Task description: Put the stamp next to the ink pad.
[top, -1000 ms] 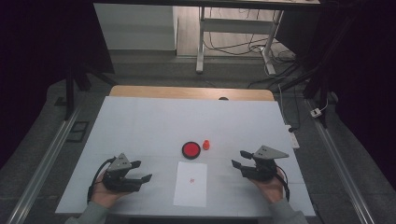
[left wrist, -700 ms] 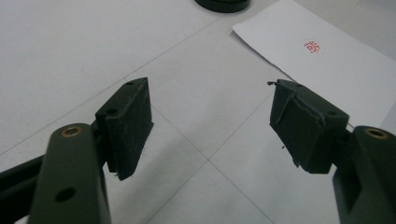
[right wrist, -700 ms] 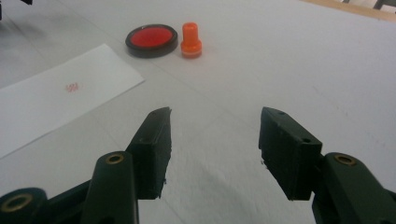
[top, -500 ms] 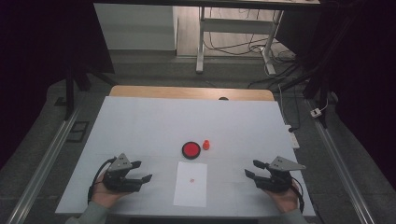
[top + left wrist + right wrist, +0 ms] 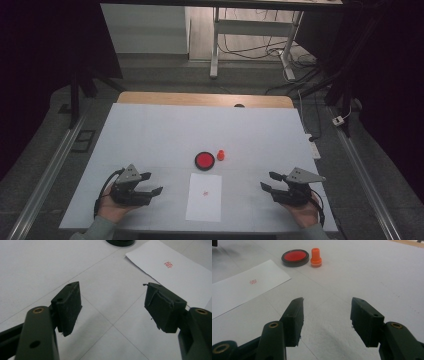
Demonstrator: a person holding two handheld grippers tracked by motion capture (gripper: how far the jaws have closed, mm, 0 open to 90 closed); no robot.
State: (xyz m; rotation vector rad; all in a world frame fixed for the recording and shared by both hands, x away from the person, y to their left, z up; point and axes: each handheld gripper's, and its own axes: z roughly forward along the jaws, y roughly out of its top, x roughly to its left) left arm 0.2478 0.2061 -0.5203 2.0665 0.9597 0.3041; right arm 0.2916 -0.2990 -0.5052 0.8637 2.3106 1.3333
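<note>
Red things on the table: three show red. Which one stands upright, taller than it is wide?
The orange-red stamp. It stands upright beside the ink pad, which is a flat round dish; the red mark is only a print on the paper.

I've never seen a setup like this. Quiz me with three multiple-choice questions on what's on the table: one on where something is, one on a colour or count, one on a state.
1. Where is the stamp?
A. on the paper
B. beside the ink pad
C. in the right gripper

2. What colour is the mark on the paper?
A. red
B. blue
C. black

3. How is the left gripper?
A. shut on the stamp
B. shut on the paper
C. open, holding nothing

Answers:
1. B: the stamp stands upright on the table right next to the ink pad.
2. A: a small red mark sits on the white sheet.
3. C: in the left gripper view its jaws stand apart with bare table between them.
</note>
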